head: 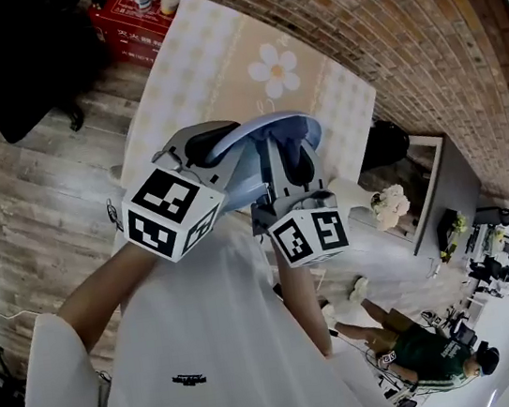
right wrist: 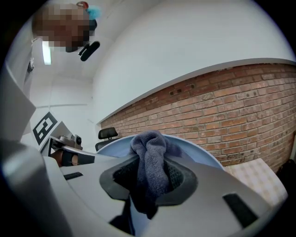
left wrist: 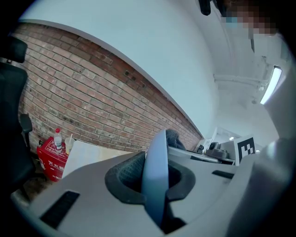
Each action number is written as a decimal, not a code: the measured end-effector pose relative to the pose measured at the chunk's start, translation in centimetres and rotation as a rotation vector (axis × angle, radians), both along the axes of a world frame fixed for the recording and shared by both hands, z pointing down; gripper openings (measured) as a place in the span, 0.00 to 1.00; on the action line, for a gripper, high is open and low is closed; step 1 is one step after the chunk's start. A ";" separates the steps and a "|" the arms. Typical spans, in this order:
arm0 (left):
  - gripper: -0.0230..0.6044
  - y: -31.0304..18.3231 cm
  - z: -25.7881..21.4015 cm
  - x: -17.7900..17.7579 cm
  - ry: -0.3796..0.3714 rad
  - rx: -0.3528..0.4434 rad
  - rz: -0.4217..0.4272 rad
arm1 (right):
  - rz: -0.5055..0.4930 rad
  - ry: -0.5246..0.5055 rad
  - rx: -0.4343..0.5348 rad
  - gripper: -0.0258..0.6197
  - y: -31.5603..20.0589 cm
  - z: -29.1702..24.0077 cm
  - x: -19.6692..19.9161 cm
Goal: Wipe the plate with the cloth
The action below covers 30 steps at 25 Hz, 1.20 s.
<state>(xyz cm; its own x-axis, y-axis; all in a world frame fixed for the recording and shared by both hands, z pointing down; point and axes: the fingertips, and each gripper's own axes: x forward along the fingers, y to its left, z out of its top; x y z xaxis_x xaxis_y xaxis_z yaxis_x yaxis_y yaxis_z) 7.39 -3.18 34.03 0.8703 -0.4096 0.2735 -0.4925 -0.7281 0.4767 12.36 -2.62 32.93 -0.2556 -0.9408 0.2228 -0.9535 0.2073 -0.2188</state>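
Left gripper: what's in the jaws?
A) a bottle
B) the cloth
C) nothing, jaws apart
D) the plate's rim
D: in its own view the left gripper is shut on the edge of the light blue plate, while the grey-blue cloth is clamped in the right gripper.

Lab-like studio: brick wall [head: 380,27], wood floor [head: 19,214], office chair [head: 28,80], floral-cloth table [head: 216,71], scattered equipment [head: 488,272].
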 end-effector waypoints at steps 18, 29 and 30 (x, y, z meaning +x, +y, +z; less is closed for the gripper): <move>0.11 -2.8 -2.4 -1.6 0.009 0.051 -0.043 | 0.139 0.056 -0.109 0.22 -1.3 3.5 6.2; 0.11 -4.9 -3.9 -2.0 0.039 0.066 -0.076 | 0.090 0.045 -0.236 0.22 0.4 7.6 4.8; 0.11 -5.0 -3.9 -1.9 0.041 0.068 -0.079 | 0.080 0.045 -0.244 0.22 0.6 7.9 4.4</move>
<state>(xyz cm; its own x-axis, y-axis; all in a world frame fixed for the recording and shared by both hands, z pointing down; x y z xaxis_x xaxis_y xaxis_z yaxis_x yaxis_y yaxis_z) 5.44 -8.22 30.08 0.8444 -0.4938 0.2076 -0.5308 -0.7191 0.4485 16.73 -2.03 40.84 -0.1667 -0.8745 0.4555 -0.9748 0.0765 -0.2097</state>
